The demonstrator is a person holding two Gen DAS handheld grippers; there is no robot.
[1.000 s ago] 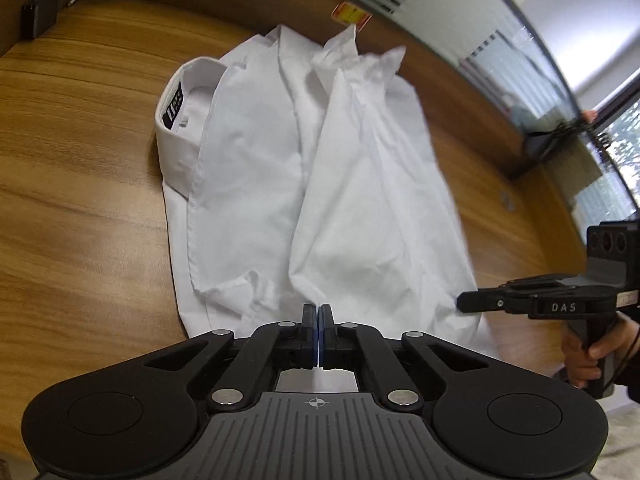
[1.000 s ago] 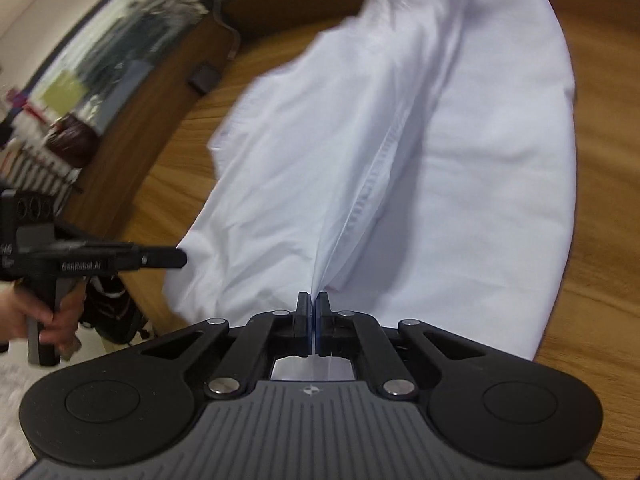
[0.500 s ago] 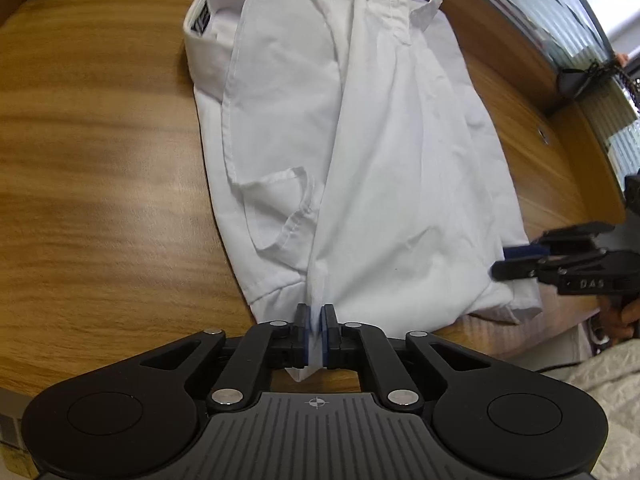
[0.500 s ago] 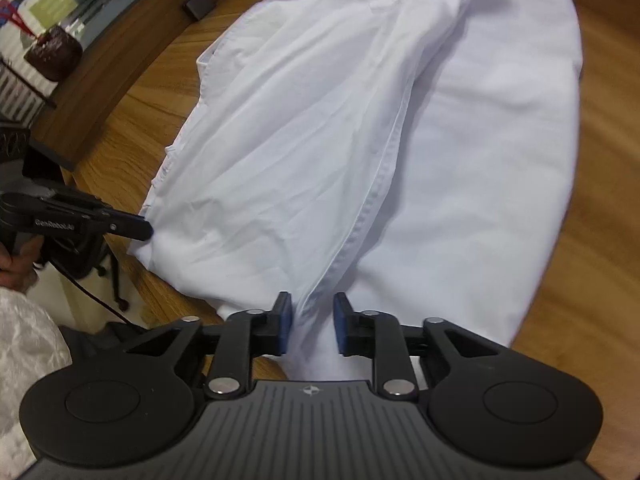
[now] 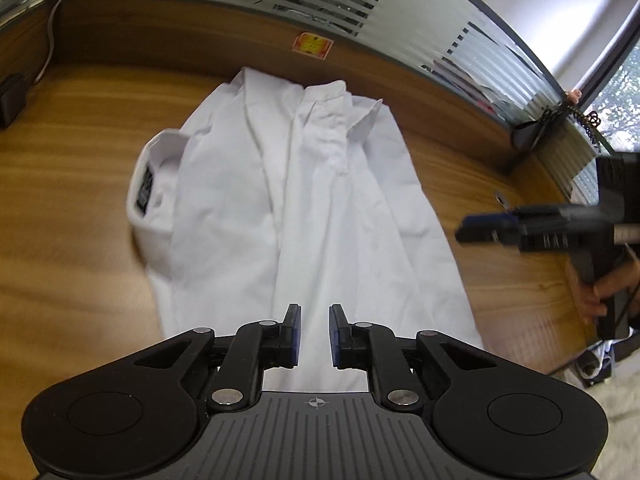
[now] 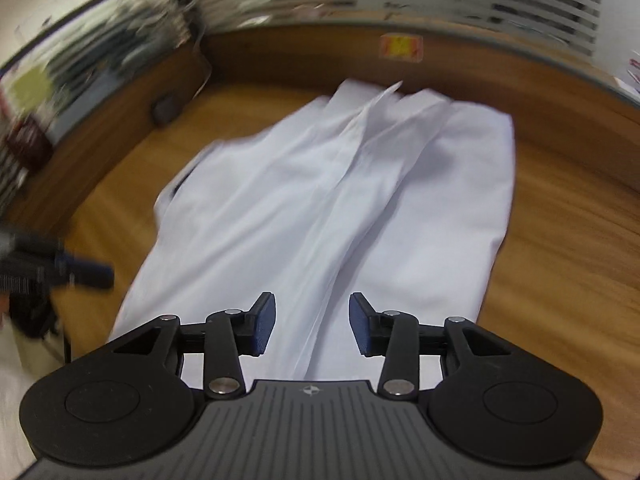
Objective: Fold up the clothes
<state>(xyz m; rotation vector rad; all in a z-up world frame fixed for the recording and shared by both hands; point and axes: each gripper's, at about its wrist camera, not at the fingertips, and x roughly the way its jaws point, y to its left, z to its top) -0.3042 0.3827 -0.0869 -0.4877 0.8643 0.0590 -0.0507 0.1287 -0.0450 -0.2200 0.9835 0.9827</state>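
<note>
White shirt lies lengthwise on the wooden table, both sides folded in, collar at left. My left gripper and right gripper are opening, nothing between the pads. Next, probably: regrip the hem, fold toward the collar. Table edge near; bare wood on both sides.

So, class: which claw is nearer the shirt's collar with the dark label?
Left. The left claw is on the collar side of the white shirt; the right claw is across it.
</note>
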